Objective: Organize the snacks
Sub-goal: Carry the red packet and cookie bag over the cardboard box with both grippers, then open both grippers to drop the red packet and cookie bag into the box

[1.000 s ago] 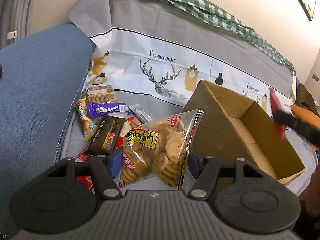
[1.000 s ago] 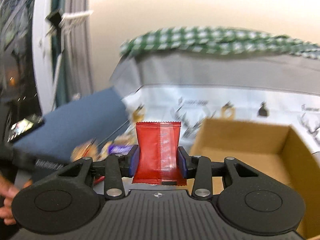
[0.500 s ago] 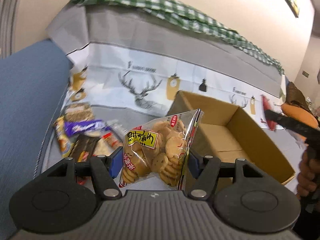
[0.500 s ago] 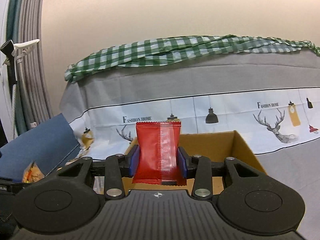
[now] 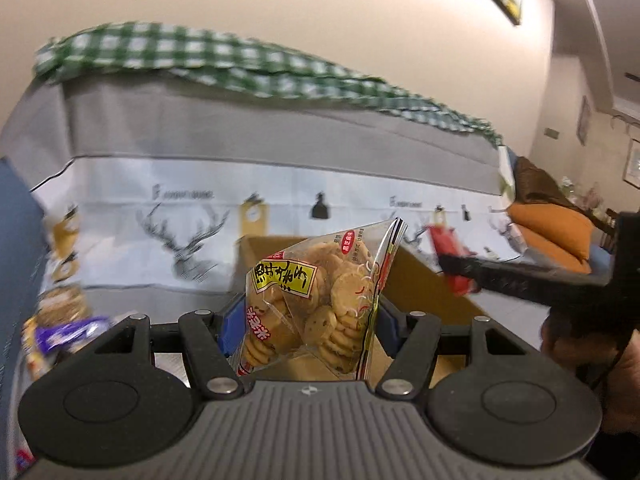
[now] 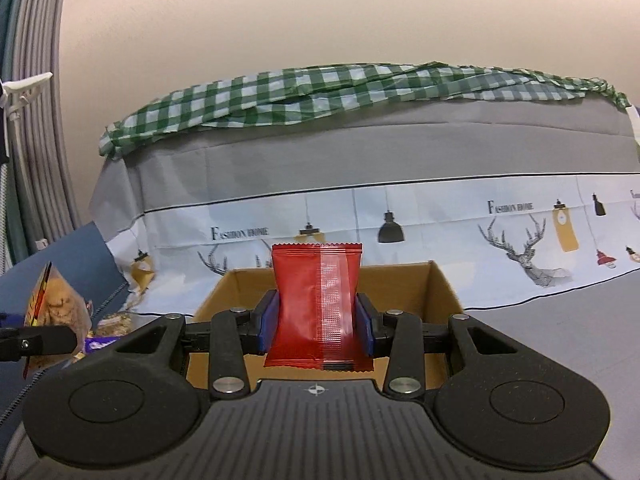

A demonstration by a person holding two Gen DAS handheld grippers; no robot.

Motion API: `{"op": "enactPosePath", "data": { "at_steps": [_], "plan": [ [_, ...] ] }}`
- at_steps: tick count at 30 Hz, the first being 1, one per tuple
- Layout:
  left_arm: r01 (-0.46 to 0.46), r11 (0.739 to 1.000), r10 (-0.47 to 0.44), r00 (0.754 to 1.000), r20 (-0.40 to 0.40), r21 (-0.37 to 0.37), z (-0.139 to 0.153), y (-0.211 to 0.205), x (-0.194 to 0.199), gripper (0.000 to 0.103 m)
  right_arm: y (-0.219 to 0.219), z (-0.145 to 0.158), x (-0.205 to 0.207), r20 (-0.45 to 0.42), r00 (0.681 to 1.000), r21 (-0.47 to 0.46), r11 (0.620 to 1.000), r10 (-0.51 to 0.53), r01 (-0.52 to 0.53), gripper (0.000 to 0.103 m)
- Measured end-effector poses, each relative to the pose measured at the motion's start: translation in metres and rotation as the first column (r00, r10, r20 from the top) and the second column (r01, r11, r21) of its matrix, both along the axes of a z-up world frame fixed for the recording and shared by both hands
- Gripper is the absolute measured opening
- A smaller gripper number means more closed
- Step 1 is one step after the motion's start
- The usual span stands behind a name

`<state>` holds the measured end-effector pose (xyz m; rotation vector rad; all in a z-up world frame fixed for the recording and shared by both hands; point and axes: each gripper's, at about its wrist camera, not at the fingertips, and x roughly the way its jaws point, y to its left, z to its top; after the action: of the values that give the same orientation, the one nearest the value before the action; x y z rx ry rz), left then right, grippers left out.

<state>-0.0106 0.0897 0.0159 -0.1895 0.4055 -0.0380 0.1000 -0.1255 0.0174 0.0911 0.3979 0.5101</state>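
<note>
Left gripper [image 5: 308,320] first: its blue pads are clamped on a clear bag of small round cookies [image 5: 316,300], pinching it low on both sides so the bag stands upright between the fingers. Over to the right gripper [image 6: 316,320], and it is clamped too, squeezing a red foil sachet [image 6: 318,304] at its waist, crimped top edge pointing up.

Both packs hang in the air in front of the open cardboard box [image 6: 440,292], which sits on the grey printed cover with the deer and lamp pattern [image 6: 520,232]. From the left wrist view, the right tool's sachet [image 5: 448,256] is already over the box's far side.

Handling, as I judge it: the cookie bag is light, crinkly and slick, and the biscuits inside look brittle, so a gentle hold at the lower sides or the sealed seam suits it better than a hard squeeze through the middle. The sachet is soft, puffy and light; the waist grip looks secure.

More loose snacks, a purple wrapper [image 5: 72,330] among them, lie left of the box, waiting.
</note>
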Motion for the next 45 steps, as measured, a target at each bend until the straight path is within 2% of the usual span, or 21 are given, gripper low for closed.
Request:
{"op": "enactPosePath", "data": {
  "at_steps": [5,8,10,13,21,29,45],
  "plan": [
    [0.046,0.999,-0.046,0.999,0.029,0.002,0.008,-0.033,0.032,0.07,-0.011,-0.004,0.01,-0.048,0.998,-0.006,0.999,-0.038,0.037,0.042],
    [0.084,0.996,-0.084,0.996,0.027,-0.004,-0.004,-0.047,0.042,0.07,-0.016,-0.005,0.011,-0.058,0.997,-0.013,0.999,-0.049,0.049,0.042],
    [0.113,0.993,-0.113,0.994,-0.011,0.042,-0.015,-0.059,0.045,0.07,-0.018,-0.005,0.011,-0.055,0.997,-0.024,0.998,-0.054,0.052,0.042],
    [0.14,0.985,-0.139,0.99,-0.015,0.099,-0.022,-0.071,0.049,0.07,-0.02,-0.006,0.013,-0.048,0.997,-0.044,0.998,-0.057,0.055,0.042],
    [0.122,0.992,-0.12,0.991,-0.057,0.04,-0.031,-0.068,0.064,0.07,-0.027,-0.008,0.02,-0.079,0.992,-0.036,0.994,-0.101,0.099,0.042],
    [0.126,0.991,-0.123,0.991,-0.059,0.048,-0.03,-0.069,0.064,0.07,-0.014,-0.008,0.02,-0.073,0.994,-0.074,0.994,-0.084,0.079,0.042],
    [0.122,0.991,-0.119,0.992,-0.048,0.056,-0.03,-0.07,0.062,0.07,-0.011,-0.009,0.019,-0.068,0.994,-0.085,0.993,-0.085,0.079,0.042]
  ]
}}
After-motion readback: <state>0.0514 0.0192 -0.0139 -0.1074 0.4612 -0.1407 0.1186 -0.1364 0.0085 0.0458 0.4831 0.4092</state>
